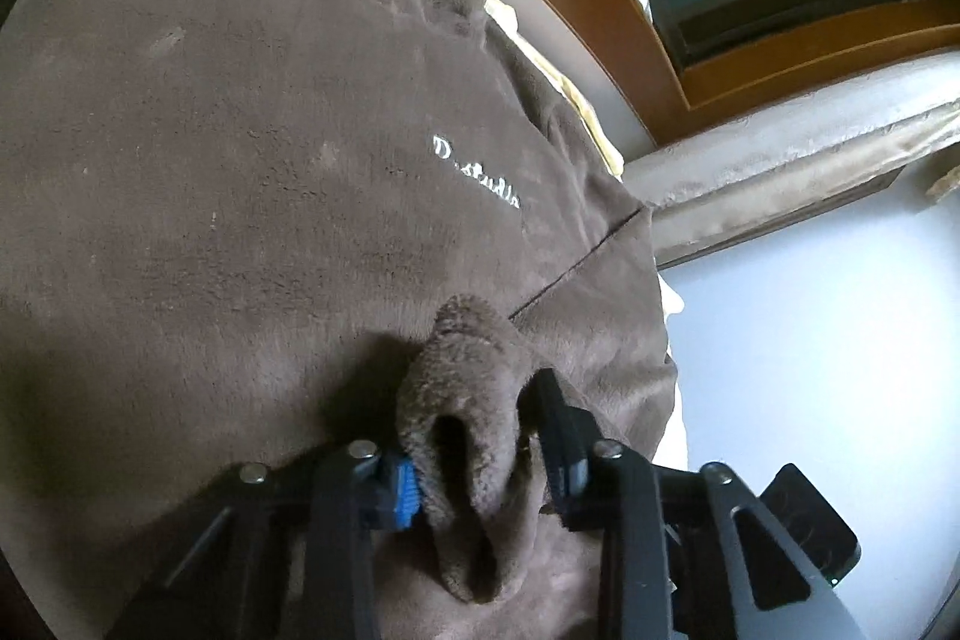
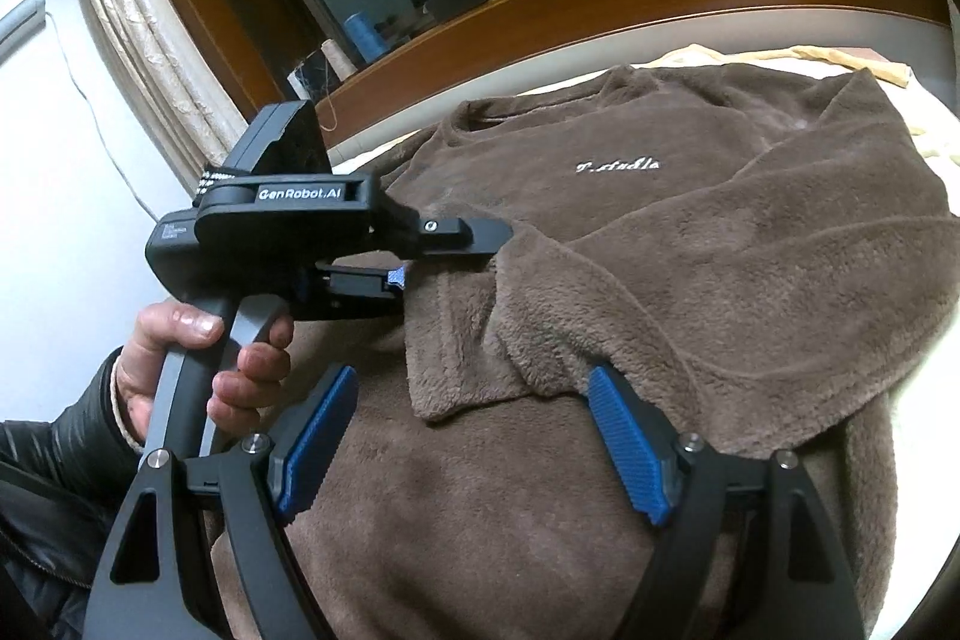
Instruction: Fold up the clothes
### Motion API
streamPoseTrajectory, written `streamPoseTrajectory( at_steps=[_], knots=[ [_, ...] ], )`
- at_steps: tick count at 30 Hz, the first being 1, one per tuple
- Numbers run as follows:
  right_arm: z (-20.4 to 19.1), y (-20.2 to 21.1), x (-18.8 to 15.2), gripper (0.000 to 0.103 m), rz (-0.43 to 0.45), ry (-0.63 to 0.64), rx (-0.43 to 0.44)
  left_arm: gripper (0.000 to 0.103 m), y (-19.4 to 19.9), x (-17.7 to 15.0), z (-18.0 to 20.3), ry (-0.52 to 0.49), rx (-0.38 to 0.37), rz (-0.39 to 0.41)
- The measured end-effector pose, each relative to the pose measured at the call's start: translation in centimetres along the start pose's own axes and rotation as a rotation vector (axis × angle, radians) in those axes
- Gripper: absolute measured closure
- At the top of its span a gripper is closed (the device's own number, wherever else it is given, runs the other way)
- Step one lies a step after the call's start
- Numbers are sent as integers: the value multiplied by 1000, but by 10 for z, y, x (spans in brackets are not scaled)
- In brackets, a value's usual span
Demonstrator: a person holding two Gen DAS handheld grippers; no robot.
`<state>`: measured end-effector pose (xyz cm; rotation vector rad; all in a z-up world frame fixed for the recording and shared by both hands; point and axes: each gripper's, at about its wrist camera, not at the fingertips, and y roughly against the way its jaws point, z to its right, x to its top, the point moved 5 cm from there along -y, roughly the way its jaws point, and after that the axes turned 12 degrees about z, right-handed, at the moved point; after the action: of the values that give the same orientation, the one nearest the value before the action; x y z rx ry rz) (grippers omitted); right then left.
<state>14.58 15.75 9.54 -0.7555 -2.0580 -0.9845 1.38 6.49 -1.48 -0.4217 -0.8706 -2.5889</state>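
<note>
Pinching sleeve cuff [image 1: 468,400]: left gripper [image 1: 480,466] jaws | right gripper [image 2: 474,436] jaws spread above brown fleece sweater [image 2: 690,232]

the fleece sweater [image 2: 690,280] is showing plain brown with white script lettering [image 2: 618,166]. both claws are showing black frames, the right claw [image 2: 474,436] wearing ribbed blue pads [image 2: 630,448]. the window frame [image 2: 540,16] is glowing orange-brown.
</note>
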Motion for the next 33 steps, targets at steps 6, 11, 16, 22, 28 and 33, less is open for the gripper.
streamPoseTrajectory(
  at_steps=[6,11,16,22,28,33],
  knots=[
    [0,10,8,20,27,5,-1,86,17,18,18,-33,-49,54],
    [3,49,44,20,120,103,-90,86,50,58,42,-72,-114,169],
    [30,79,67,20,180,161,-267,86,93,107,53,-108,-114,315],
    [63,72,66,20,135,153,-424,86,123,136,24,-105,-25,388],
    [71,34,67,20,36,309,-543,86,125,141,-33,-72,141,343],
    [79,-4,76,20,-33,369,-542,85,113,135,-78,-50,280,266]
  ],
)
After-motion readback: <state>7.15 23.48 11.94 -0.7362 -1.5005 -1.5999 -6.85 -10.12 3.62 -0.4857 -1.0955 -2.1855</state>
